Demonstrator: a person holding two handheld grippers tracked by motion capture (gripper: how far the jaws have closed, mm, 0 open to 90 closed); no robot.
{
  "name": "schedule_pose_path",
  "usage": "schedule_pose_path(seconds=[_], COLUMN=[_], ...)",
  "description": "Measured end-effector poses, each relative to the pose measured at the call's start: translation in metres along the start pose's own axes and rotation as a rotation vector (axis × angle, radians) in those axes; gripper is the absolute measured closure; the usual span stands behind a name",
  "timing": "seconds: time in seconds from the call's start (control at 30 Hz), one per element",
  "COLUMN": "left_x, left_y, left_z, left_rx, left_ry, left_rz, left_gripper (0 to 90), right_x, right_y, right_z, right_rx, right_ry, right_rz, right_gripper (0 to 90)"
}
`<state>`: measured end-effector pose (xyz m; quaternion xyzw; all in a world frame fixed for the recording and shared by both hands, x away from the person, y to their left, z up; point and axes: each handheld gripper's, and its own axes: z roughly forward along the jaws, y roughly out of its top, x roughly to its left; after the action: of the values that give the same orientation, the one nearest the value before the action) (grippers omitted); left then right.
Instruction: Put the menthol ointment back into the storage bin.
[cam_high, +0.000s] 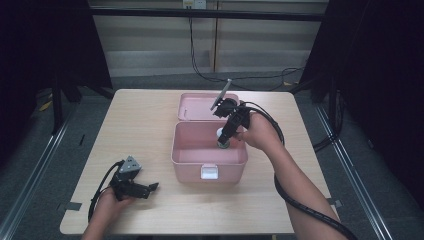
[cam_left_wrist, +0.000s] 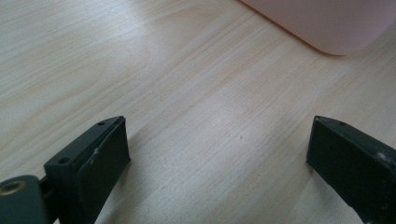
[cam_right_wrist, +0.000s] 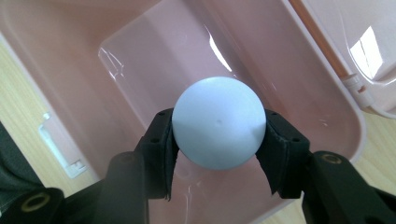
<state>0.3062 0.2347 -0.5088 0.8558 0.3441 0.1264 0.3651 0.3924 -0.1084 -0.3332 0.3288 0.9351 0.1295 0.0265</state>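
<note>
A pink plastic box (cam_high: 209, 159) stands open mid-table with its lid (cam_high: 196, 106) laid back behind it. My right gripper (cam_high: 223, 138) reaches down into the box's right side, shut on a pale blue-white ball (cam_right_wrist: 218, 122) held between both jaws over the box floor (cam_right_wrist: 154, 65). In the high view the ball (cam_high: 220, 133) peeks out beside the jaws. My left gripper (cam_high: 150, 189) lies low on the table to the front left of the box, open with nothing between its fingers (cam_left_wrist: 95, 161); the box corner (cam_left_wrist: 327, 28) shows ahead of it.
The light wooden table (cam_high: 135, 125) has bare surface left and right of the box. A white latch (cam_high: 209, 171) sits on the box's front wall. Cables trail from both grippers, and the floor around is dark.
</note>
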Motion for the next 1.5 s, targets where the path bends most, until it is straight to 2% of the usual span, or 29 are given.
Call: schedule_pose_path(seconds=[0.43,0.57,0.73,1.17,1.33,1.5], left_x=[0.000,0.000,0.000,0.000,0.000,0.000], left_y=[0.000,0.000,0.000,0.000,0.000,0.000], left_z=[0.000,0.000,0.000,0.000,0.000,0.000], left_rx=[-0.002,0.000,-0.001,0.001,0.000,0.001], left_ry=[0.003,0.003,0.003,0.002,0.001,0.003], left_rz=[-0.001,-0.002,0.000,0.002,0.002,0.003], left_gripper=[5.4,5.4,5.4,5.4,5.4,5.4], right_x=[-0.003,-0.004,-0.005,-0.009,-0.013,-0.016], right_y=[0.004,0.006,0.009,0.011,0.009,0.009], right_z=[0.016,0.022,0.030,0.041,0.047,0.051], right_rx=[0.005,0.010,0.017,0.025,0.024,0.022], right_ry=[-0.010,-0.030,-0.025,-0.042,-0.036,-0.040], right_rz=[0.027,0.034,0.044,0.050,0.082,0.094], right_gripper=[50.8,50.9,50.8,50.8,50.8,50.8])
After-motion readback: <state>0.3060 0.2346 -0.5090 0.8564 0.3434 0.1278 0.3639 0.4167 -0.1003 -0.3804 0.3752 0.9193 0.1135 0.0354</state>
